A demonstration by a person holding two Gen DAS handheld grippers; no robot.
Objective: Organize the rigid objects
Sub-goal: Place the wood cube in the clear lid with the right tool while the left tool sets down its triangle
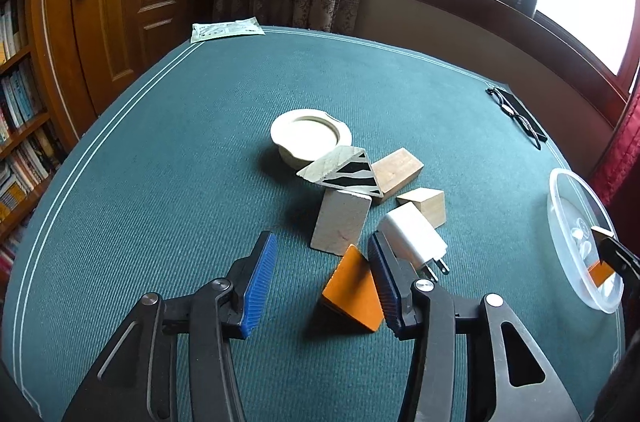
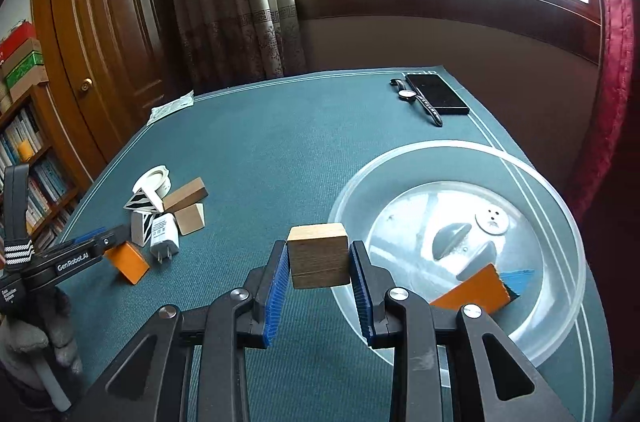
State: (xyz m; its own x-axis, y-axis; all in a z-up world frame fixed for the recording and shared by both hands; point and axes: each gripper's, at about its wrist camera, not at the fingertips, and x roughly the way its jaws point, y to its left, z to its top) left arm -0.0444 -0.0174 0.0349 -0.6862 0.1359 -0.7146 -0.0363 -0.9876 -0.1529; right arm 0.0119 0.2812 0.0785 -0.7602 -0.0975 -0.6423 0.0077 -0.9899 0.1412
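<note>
The right tongs [image 2: 319,264] clench a wooden cube [image 2: 318,255] just short of the clear plastic bowl [image 2: 560,222], which already holds an orange block [image 2: 472,292]. The left tongs [image 1: 320,276] gape around an orange wedge [image 1: 352,292] on the green surface [image 1: 160,182]. A charger [image 1: 414,236], zebra-striped prism [image 1: 352,174], pale block [image 1: 340,222] and other wooden pieces still await sorting, so I judge the work barely started.

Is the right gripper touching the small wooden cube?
Touching. The right wrist view shows the right gripper shut on the wooden cube: both blue pads press its sides, with no gap visible.
</note>
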